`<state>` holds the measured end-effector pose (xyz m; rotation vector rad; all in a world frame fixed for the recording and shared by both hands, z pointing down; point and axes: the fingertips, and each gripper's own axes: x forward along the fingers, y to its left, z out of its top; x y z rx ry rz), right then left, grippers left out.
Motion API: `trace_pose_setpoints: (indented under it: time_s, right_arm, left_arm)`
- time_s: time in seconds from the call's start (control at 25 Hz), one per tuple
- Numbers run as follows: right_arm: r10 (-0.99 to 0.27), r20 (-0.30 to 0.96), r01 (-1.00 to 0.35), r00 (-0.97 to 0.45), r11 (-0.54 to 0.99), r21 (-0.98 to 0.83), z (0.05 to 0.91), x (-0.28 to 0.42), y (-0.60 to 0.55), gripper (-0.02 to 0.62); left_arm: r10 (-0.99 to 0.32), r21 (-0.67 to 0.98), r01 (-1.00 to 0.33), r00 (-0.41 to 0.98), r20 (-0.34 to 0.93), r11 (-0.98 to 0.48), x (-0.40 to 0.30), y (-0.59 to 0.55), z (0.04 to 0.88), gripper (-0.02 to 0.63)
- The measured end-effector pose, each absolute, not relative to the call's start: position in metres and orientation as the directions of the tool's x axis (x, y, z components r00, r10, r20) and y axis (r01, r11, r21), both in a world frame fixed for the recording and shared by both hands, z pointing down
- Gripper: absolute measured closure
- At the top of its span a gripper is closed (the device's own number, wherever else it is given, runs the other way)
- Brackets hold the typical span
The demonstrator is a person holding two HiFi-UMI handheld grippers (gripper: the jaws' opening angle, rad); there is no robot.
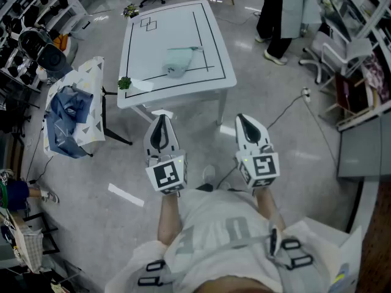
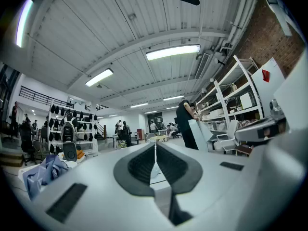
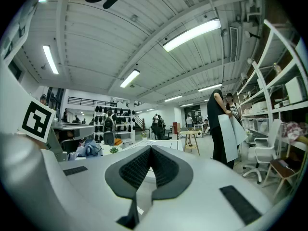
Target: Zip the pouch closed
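Both jaw pairs are pressed together, empty: left gripper (image 1: 161, 122) and right gripper (image 1: 244, 122) hang well short of the white table (image 1: 177, 35), where the pale pouch (image 1: 177, 61) lies; its zipper is too small to read.

No writing here reads cleanly for you. Large pale grey letters cross the chest of your white cloth shirt (image 1: 214, 234), upside down and creased, too blurred to spell. The white plastic cube (image 1: 167, 176) on your left gripper (image 1: 161, 119) and the matching cube (image 1: 261, 168) on your right gripper (image 1: 242, 119) carry black-and-white square code markers, not words. The red mark on the white board (image 2: 266, 76) is unreadable.
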<state>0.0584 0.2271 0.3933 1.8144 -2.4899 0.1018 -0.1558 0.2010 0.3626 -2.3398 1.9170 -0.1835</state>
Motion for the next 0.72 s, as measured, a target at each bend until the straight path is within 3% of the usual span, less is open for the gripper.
trace_pose_setpoints:
  time_s: [0.72]
  right_arm:
    - [-0.969,0.136,-0.975,-0.206,0.215,0.050,0.408,0.045,0.188,0.589]
  left_arm:
    - [-0.964,-0.093,-0.960,0.264,0.012,-0.264,-0.162,0.147,0.373,0.592]
